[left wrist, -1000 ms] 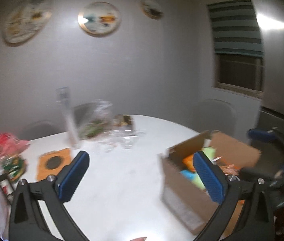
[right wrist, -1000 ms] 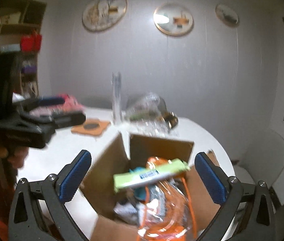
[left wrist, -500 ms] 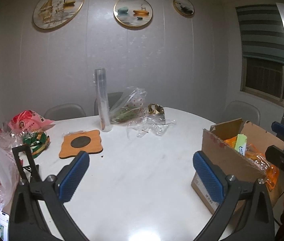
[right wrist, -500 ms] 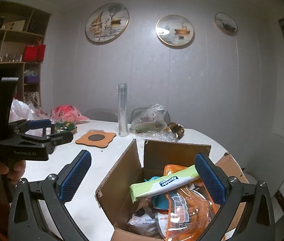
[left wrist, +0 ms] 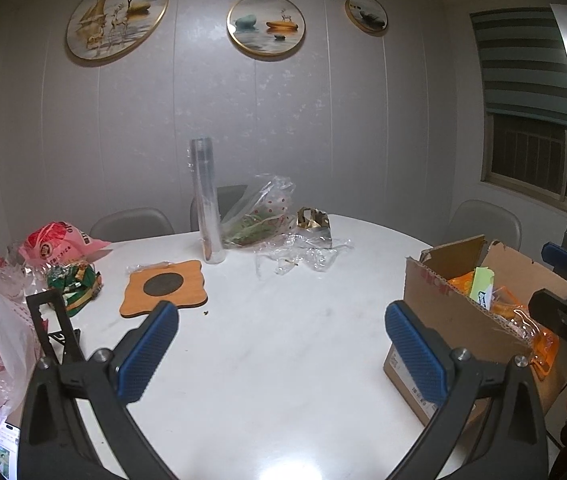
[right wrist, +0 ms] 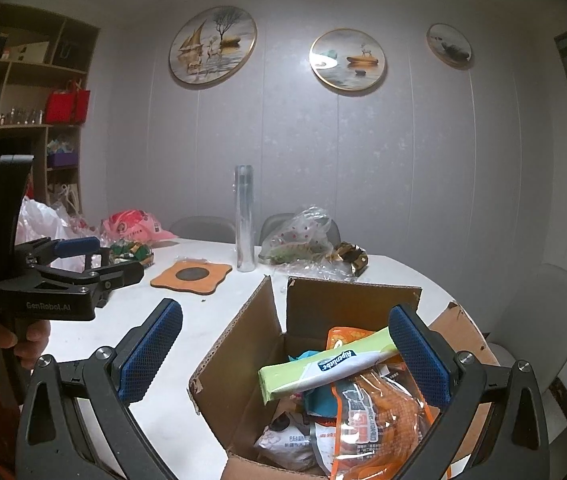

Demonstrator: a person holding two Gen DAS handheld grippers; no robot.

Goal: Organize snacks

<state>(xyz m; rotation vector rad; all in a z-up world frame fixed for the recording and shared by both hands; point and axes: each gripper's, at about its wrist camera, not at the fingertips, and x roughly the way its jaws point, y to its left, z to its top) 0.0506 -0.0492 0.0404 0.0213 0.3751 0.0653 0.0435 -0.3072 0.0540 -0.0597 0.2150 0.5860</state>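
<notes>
Right gripper (right wrist: pixel 285 350) wide, empty — green pack (right wrist: pixel 323 364) just below fingers, atop box (right wrist: pixel 239 344), lying crosswise. Left gripper (left wrist: pixel 281 350) wide too, box off to its right — right nearer.

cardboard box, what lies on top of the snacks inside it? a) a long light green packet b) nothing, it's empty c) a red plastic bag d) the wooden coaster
a: in the right wrist view a long light green packet lies slanted across the other snack bags in the open cardboard box.
</notes>
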